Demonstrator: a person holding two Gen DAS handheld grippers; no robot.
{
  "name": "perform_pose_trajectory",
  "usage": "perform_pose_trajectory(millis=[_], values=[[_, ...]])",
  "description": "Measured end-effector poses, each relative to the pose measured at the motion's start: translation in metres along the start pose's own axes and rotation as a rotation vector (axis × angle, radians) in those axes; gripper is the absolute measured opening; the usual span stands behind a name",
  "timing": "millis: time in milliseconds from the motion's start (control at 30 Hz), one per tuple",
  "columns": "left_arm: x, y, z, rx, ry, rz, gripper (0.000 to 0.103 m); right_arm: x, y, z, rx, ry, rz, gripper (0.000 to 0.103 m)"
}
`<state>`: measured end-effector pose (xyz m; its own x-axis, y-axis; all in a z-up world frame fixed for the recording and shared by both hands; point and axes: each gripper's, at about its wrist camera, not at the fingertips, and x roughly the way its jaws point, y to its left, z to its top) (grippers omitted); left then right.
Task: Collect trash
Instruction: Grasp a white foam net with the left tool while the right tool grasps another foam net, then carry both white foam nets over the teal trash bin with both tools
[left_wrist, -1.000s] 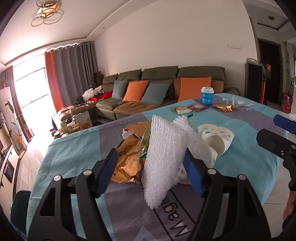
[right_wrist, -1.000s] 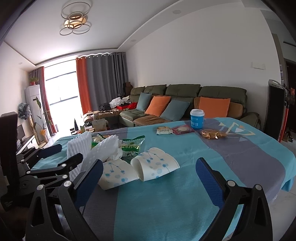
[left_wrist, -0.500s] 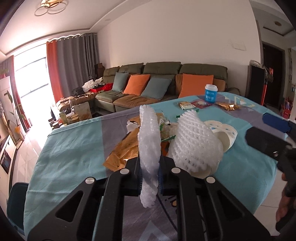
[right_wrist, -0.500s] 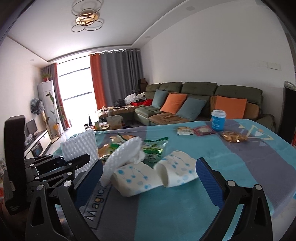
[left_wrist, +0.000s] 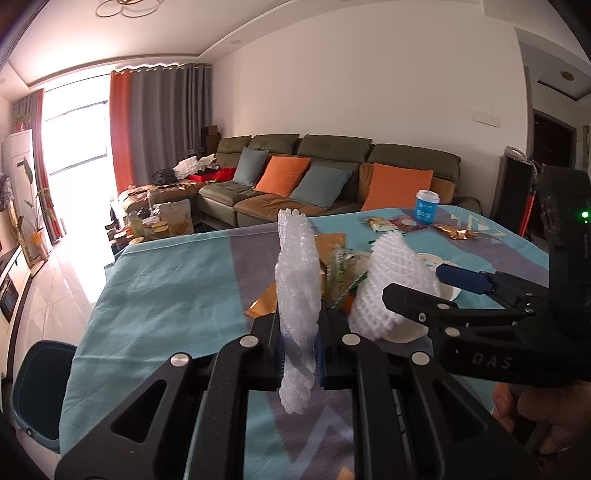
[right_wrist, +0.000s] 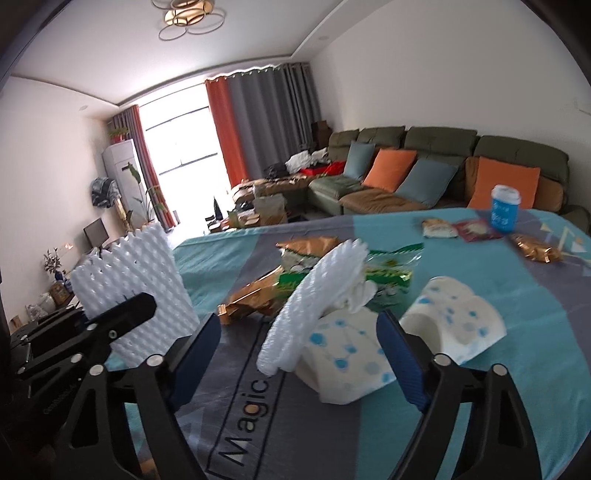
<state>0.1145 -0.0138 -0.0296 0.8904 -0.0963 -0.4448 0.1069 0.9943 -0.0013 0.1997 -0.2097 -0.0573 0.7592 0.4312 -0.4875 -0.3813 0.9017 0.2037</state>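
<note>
The left gripper (left_wrist: 298, 343) has its fingers clenched on an upright white foam net (left_wrist: 297, 295), lifted above the bench (left_wrist: 166, 288). To its right, the right gripper (right_wrist: 297, 354) is closing, its fingers not yet pressing, around a second foam net (right_wrist: 314, 306) and a crushed paper cup (right_wrist: 343, 358).

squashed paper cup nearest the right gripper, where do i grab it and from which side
Probably across its flattened body. The paper cup lies on its side with a foam net stuffed in its mouth, so the walls are already folded together. Come from the near side, low along the table, one finger on each flank. The right hand-held gripper already straddles it, its jaws closing but not yet touching.
</note>
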Motion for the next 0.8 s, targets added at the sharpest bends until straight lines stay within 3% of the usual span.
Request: perform_pose_trajectory(millis=[33, 167, 300, 467, 800], values=[[-0.001, 0.003, -0.001, -0.008, 0.003, 0.007, 0.012, 0.003, 0.002, 0.0, 0.003, 0.013, 0.008, 0.061], [-0.005, 0.013, -0.004, -0.025, 0.002, 0.022, 0.012, 0.011, 0.004, -0.001, 0.019, 0.047, 0.024, 0.044], [-0.006, 0.016, -0.003, -0.033, 0.001, 0.025, 0.013, 0.011, 0.008, -0.001, 0.022, 0.059, 0.026, 0.011], [-0.011, 0.021, -0.005, -0.043, -0.006, 0.027, 0.013, 0.008, 0.012, -0.001, 0.023, 0.057, 0.004, 0.008], [-0.034, 0.037, -0.005, -0.084, -0.055, 0.06, 0.013, -0.025, 0.029, 0.02, -0.067, -0.064, -0.079, 0.007]])
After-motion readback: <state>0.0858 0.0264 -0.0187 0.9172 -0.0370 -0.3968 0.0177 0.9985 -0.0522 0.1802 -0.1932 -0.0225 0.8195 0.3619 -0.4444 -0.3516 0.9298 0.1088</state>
